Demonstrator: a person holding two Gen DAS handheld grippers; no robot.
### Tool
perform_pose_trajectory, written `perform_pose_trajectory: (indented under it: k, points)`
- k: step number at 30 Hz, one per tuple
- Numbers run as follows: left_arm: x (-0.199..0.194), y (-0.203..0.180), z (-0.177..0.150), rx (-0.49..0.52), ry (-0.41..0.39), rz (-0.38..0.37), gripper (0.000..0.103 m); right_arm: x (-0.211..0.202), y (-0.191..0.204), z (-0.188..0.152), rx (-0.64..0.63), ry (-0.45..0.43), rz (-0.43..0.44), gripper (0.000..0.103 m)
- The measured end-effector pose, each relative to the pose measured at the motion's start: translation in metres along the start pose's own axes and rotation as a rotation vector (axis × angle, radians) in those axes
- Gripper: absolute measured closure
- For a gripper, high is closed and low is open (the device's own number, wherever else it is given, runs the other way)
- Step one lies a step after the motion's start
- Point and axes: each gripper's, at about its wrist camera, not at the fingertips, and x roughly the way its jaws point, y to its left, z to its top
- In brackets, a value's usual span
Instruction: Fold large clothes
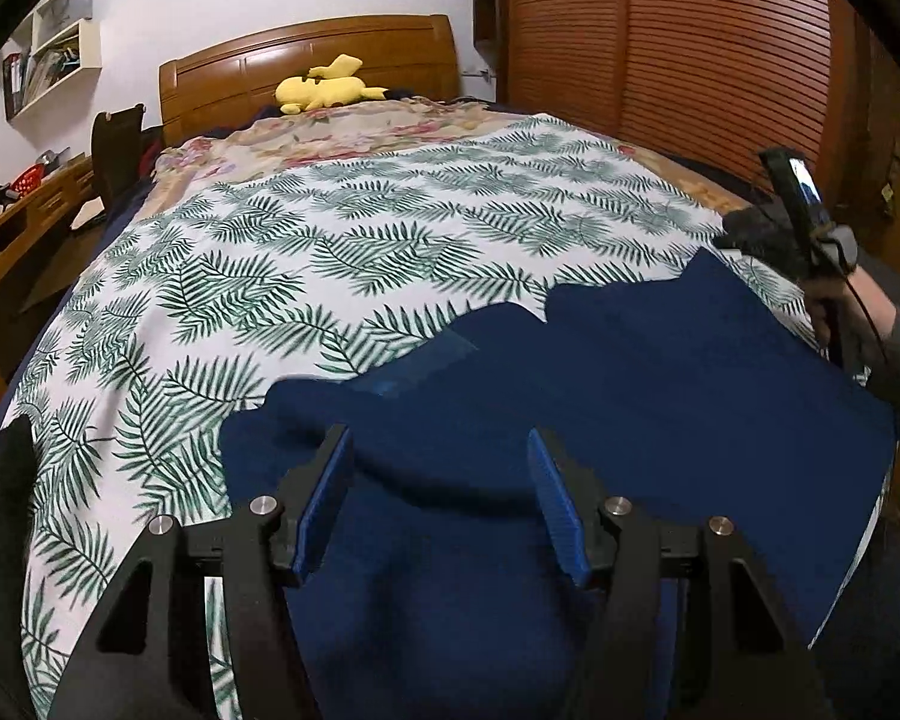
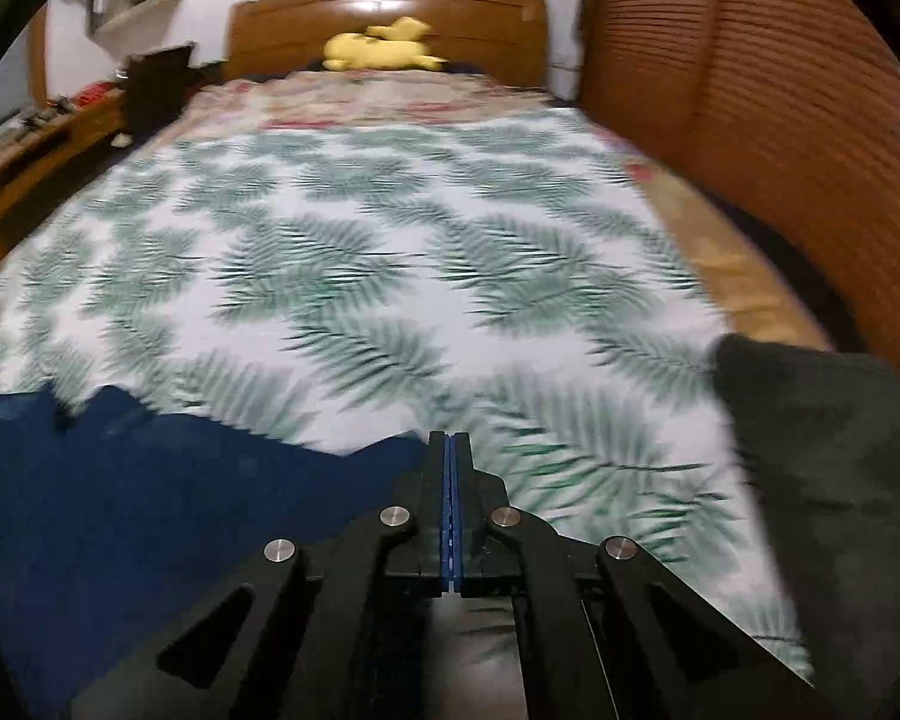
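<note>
A large navy blue garment [image 1: 600, 378] lies spread on the near end of a bed with a white, green-fern sheet [image 1: 342, 252]. My left gripper [image 1: 441, 450] is open, its blue pads [image 1: 330, 492] straddling a raised fold of the garment near its left edge. My right gripper [image 2: 450, 444] is shut with its pads pressed together, just above the sheet at the garment's right edge [image 2: 180, 480]; I see no cloth between the pads. The right gripper's body and the hand holding it show in the left wrist view [image 1: 810, 228] beyond the garment's far right corner.
A yellow plush toy [image 1: 324, 87] lies by the wooden headboard [image 1: 306, 60]. A wooden slatted wardrobe [image 1: 690, 42] runs along the right. A dark grey cloth [image 2: 822, 450] lies at the bed's right edge. A wooden desk [image 1: 24, 204] stands at the left.
</note>
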Motion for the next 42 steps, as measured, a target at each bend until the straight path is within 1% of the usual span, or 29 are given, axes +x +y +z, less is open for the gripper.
perform_pose_trajectory:
  k: [2,4,6,8,10,14,15,16,17,18,19,22,24,29,31,33,36,39,42]
  points:
    - [-0.002,-0.005,-0.005,0.004,0.004,0.0,0.043,-0.002,-0.014,0.0,0.026,-0.003,-0.023,0.103]
    - [-0.005,-0.01,-0.01,0.0,0.008,-0.01,0.043,-0.011,-0.027,-0.004,0.057,-0.013,0.026,0.103]
    - [-0.01,-0.016,-0.013,-0.003,0.008,-0.016,0.043,-0.024,-0.032,-0.009,0.044,-0.028,0.031,0.103]
    - [-0.017,-0.024,-0.017,0.003,-0.001,-0.013,0.043,-0.044,-0.035,-0.018,0.021,-0.059,0.071,0.103]
    - [-0.025,-0.033,-0.021,0.013,-0.014,-0.013,0.043,-0.067,-0.032,-0.032,-0.002,-0.072,0.084,0.102]
    - [-0.04,-0.049,-0.03,0.022,-0.034,-0.03,0.043,-0.113,-0.026,-0.07,-0.058,-0.1,0.148,0.097]
    - [-0.042,-0.052,-0.033,0.023,-0.038,-0.033,0.043,-0.125,-0.024,-0.08,-0.076,-0.105,0.16,0.091]
    - [-0.045,-0.057,-0.036,0.025,-0.041,-0.035,0.043,-0.134,-0.021,-0.09,-0.088,-0.109,0.175,0.081]
    - [-0.048,-0.062,-0.039,0.03,-0.044,-0.035,0.043,-0.141,-0.019,-0.098,-0.096,-0.109,0.187,0.076]
    - [-0.05,-0.065,-0.042,0.033,-0.046,-0.036,0.043,-0.148,-0.02,-0.107,-0.101,-0.105,0.203,0.065]
    - [-0.053,-0.068,-0.044,0.035,-0.048,-0.038,0.043,-0.154,-0.018,-0.115,-0.103,-0.104,0.22,0.062]
    - [-0.06,-0.078,-0.052,0.039,-0.049,-0.049,0.043,-0.174,-0.018,-0.134,-0.11,-0.096,0.25,0.061]
    - [-0.065,-0.084,-0.056,0.036,-0.052,-0.057,0.043,-0.188,-0.016,-0.144,-0.123,-0.096,0.25,0.061]
    - [-0.077,-0.091,-0.064,0.015,-0.062,-0.075,0.042,-0.21,-0.011,-0.151,-0.135,-0.113,0.26,0.058]
    - [-0.082,-0.091,-0.067,0.004,-0.068,-0.072,0.036,-0.213,-0.008,-0.153,-0.135,-0.124,0.263,0.05]
    - [-0.087,-0.092,-0.069,0.001,-0.086,-0.066,0.028,-0.219,-0.007,-0.158,-0.129,-0.127,0.274,0.047]
    - [-0.094,-0.093,-0.072,-0.019,-0.102,-0.089,0.021,-0.225,-0.003,-0.167,-0.133,-0.124,0.27,0.046]
    - [-0.094,-0.095,-0.074,-0.038,-0.103,-0.084,0.021,-0.224,-0.003,-0.171,-0.136,-0.108,0.276,0.045]
    - [-0.088,-0.099,-0.077,-0.047,-0.087,-0.081,0.021,-0.224,-0.003,-0.174,-0.139,-0.09,0.271,0.043]
